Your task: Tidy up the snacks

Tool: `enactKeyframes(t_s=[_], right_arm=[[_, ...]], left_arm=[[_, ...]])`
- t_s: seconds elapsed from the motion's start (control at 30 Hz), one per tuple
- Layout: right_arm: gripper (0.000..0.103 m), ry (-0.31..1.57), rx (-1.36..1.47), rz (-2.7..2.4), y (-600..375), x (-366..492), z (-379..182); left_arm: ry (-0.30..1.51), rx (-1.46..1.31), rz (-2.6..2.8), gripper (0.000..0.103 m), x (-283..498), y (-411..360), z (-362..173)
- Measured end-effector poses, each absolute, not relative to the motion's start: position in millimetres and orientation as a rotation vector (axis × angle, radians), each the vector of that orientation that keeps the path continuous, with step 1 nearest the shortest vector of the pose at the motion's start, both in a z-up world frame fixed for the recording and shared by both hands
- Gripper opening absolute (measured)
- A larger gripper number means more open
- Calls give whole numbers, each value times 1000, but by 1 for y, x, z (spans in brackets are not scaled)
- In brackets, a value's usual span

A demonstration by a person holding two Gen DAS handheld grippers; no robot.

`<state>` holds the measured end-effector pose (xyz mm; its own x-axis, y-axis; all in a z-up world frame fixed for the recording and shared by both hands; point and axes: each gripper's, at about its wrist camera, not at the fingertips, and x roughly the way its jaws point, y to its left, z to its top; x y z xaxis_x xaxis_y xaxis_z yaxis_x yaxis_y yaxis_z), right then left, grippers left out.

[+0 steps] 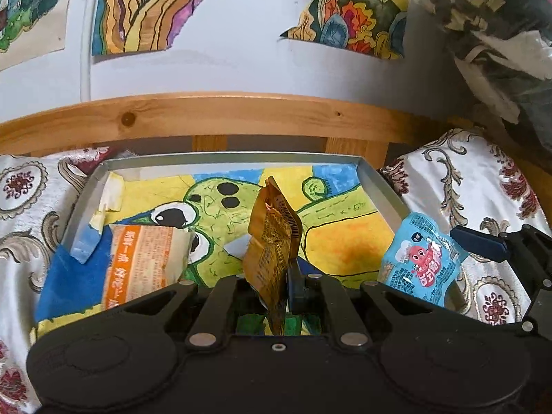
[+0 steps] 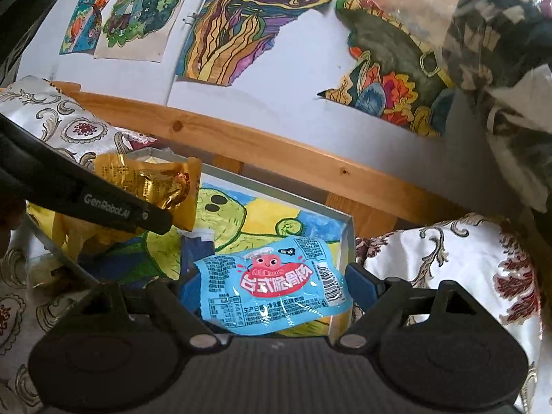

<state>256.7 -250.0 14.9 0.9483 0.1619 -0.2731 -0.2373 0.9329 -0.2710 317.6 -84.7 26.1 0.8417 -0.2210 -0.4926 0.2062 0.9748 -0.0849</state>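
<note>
My left gripper is shut on a gold snack packet and holds it upright over the metal tray. The gold packet also shows in the right wrist view. An orange and white packet lies flat in the tray's left part. A light blue packet with a red cartoon figure lies between the blue fingers of my right gripper; the jaws stand wide apart at its two ends. The blue packet sits at the tray's right rim in the left wrist view. The tray rim shows in the right wrist view.
The tray is lined with a painted drawing and rests on a patterned white cloth. A wooden rail runs behind it. Paintings hang on the wall. A plastic-wrapped dark bundle hangs at the upper right.
</note>
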Motion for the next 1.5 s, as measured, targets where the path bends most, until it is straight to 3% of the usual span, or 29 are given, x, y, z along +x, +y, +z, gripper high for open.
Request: enactKeyframes(t_s=[0.7, 0.9, 1.17, 1.5], right_arm=[[87, 298, -288, 226, -249, 275, -1], [91, 320, -295, 241, -248, 279, -3], [97, 312, -303, 213, -250, 271, 3], [103, 257, -236, 161, -272, 224, 30]], left_arm=[[563, -59, -206, 11, 328, -84, 10], [574, -78, -187, 31, 328, -82, 10], [545, -100, -152, 74, 315, -78, 24], [489, -119, -143, 101, 272, -73, 53]])
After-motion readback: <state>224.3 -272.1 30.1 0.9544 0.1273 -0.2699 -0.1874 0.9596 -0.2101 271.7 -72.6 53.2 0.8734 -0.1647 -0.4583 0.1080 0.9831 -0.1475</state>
